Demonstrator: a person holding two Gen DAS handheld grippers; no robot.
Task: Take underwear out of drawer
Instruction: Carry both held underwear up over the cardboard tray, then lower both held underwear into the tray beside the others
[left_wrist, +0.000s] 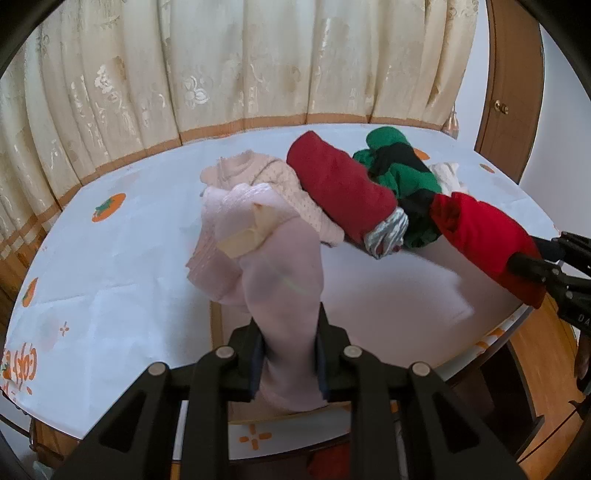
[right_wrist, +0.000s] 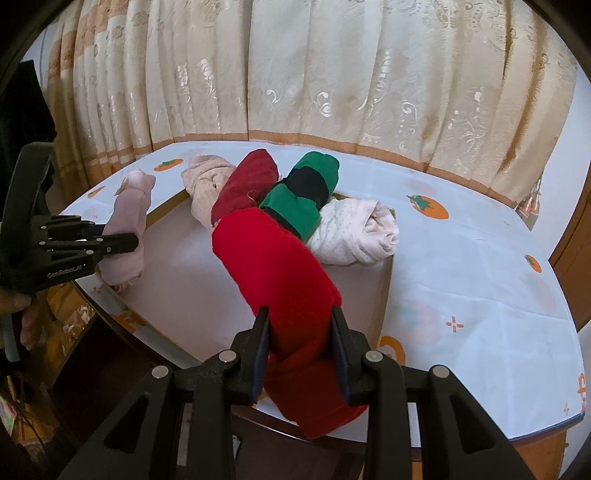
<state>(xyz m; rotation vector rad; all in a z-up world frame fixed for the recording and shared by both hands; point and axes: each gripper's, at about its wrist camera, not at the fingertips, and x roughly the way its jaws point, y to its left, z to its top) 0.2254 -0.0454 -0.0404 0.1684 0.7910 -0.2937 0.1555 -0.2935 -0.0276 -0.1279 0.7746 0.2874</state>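
The left gripper (left_wrist: 288, 354) is clamping its jaws on a pale pink rolled underwear (left_wrist: 273, 295), and the right gripper (right_wrist: 301, 354) is clamping on a bright red rolled underwear (right_wrist: 273, 273). Both rolls are being held above a shallow white drawer (right_wrist: 184, 280) that is sitting in a table with a white cloth printed with orange fruits (right_wrist: 480, 280). In the drawer, four more rolls are lying side by side at the far end: a beige dotted one (right_wrist: 203, 195), a dark red one (right_wrist: 247, 184), a green and black one (right_wrist: 306, 192) and a white dotted one (right_wrist: 354, 232). The right wrist view is showing the white roll fully, touching the drawer's right wall, while in the left wrist view only a small part of it is appearing behind the green roll. The left wrist view alone is showing a paper label (left_wrist: 247, 236) on the pink roll and a silvery end (left_wrist: 384, 232) on the dark red roll. The right wrist view is also showing a hand (right_wrist: 18, 314) holding the left gripper's handle. A cream curtain (left_wrist: 221, 66) is hanging behind the table.
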